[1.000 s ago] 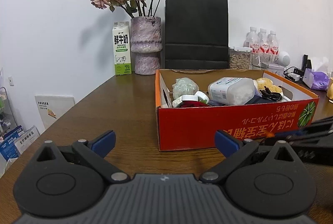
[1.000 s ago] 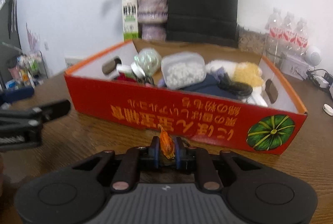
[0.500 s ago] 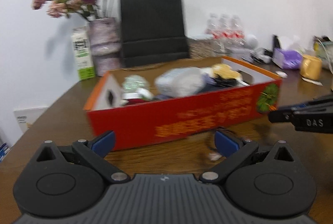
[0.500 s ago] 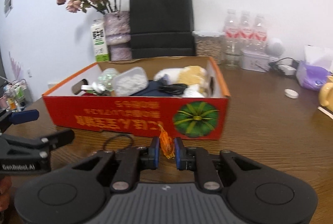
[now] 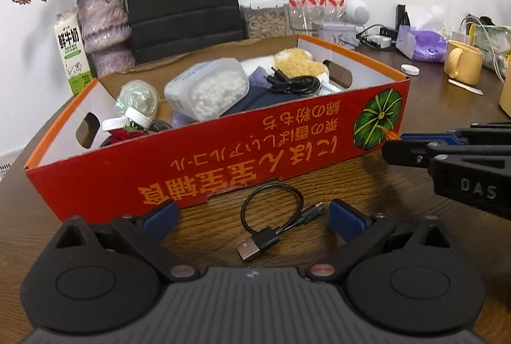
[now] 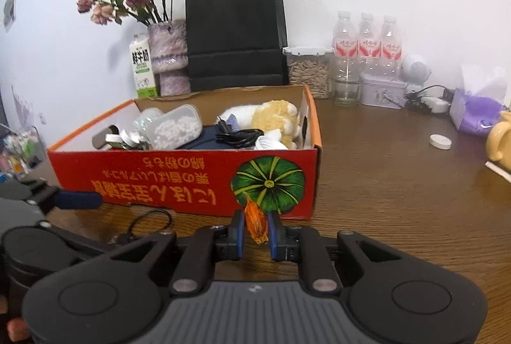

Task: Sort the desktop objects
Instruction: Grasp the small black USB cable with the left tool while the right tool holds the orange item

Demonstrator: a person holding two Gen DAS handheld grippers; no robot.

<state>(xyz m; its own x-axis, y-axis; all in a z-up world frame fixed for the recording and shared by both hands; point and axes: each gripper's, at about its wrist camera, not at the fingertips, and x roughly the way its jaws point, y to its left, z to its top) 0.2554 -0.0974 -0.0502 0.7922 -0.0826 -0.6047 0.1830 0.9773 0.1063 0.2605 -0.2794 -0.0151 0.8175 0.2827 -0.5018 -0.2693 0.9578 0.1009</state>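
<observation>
Your left gripper is spread wide, blue pads well apart, nothing between them. The short black USB cable lies on the wooden table right ahead of it, in the gap between the two fingers but touching neither; its loop is on the far side, toward the box, and the USB plug end points back at the tool body.

Just past the cable stands the red cardboard box, long side facing the left gripper, print upside down, green pumpkin picture at its right end. Inside it: a clear tub of white beads, a coiled black cable, a yellow plush toy, a white bottle cap at the left end, and dark blue cloth under the tub.

Your right gripper is clamped on a small orange crumpled item, pads pressed on both sides of it. It's held just in front of the box's near right corner, in line with the pumpkin picture. Can't tell what the orange item is. In the left view that gripper comes in from the right, tip just beside the box corner.

Beyond the box: black paper bag, vase of dried roses, milk carton, three water bottles. Right of the tool: yellow mug, purple tissue pack.
</observation>
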